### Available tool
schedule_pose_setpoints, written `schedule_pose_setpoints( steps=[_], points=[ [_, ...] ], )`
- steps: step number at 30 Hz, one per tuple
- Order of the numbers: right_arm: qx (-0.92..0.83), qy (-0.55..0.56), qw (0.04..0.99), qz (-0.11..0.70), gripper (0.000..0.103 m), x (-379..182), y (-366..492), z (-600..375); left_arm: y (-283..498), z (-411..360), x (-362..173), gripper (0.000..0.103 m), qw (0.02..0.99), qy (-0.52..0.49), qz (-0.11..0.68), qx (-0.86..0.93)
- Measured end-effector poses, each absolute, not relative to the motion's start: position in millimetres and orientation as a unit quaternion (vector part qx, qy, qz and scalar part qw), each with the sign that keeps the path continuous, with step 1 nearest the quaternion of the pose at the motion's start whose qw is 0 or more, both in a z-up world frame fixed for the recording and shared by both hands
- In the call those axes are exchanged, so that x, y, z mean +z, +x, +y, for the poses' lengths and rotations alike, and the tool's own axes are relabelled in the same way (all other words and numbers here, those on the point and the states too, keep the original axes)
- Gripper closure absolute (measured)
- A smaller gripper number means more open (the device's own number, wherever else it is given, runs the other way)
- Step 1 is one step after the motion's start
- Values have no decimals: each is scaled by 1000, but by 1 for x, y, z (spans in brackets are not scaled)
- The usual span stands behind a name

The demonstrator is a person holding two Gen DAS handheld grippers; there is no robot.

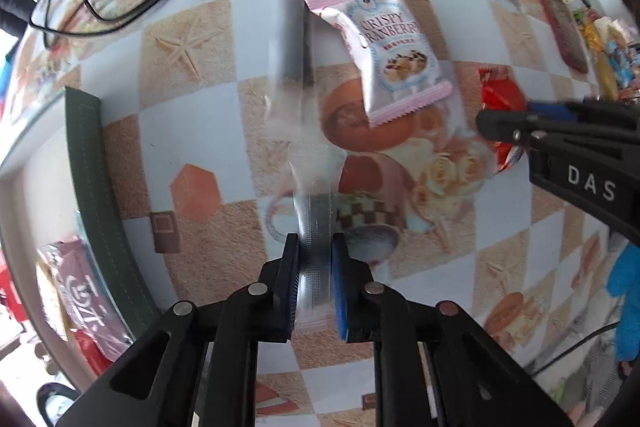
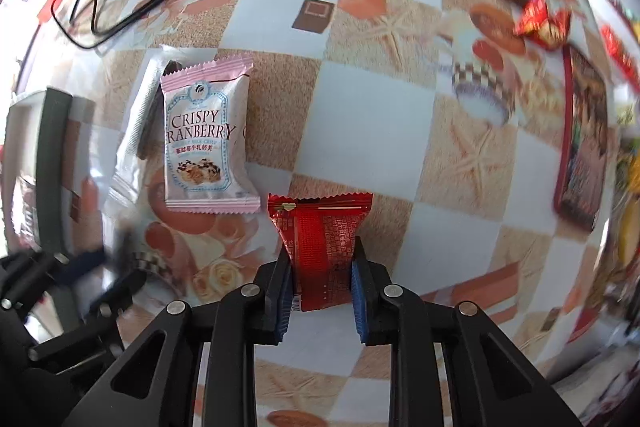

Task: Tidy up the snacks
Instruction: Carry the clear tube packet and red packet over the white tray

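Currently, both packs held over bench.
left gripper [image 1: 315,281]: jaws clamp clear packet [image 1: 298,131] by its end; long, may swing loose.
right gripper [image 2: 320,291]: jaws pinch red packet [image 2: 320,247]; slick foil may slip.
pink packet [image 2: 208,135]: at 11 o'clock, snag risk.

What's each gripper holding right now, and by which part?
Left gripper: the clear packet, pinched at its near end seal. Right gripper: the red packet, gripped across its lower half, side to side.
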State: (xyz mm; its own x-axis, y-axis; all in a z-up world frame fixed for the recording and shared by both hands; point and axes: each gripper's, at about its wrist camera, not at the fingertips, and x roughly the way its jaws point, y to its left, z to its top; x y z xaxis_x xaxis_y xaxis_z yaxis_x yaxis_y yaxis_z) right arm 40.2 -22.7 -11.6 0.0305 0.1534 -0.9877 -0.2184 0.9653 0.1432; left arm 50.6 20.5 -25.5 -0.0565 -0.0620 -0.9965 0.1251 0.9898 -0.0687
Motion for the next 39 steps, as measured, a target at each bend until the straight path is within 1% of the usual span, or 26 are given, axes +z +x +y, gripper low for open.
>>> schedule_pose_setpoints(
  steps=[4,13,21,30,39],
  points=[
    [132,42,705,696,77,-11,25,-37,43,26,-14,87,699,-2,711,-76],
    [127,69,697,703,77,-2,-12,-39,30,42,13,87,718,-16,691,-82],
    [161,44,701,693,77,21,-37,19,13,75,31,87,734,-24,675,-67],
    [221,-4,708,671,77,58,-34,116,-4,139,47,87,751,-60,657,-26],
    [267,-46,700,660,77,69,-11,195,-24,207,49,87,753,-93,651,23]
  ],
)
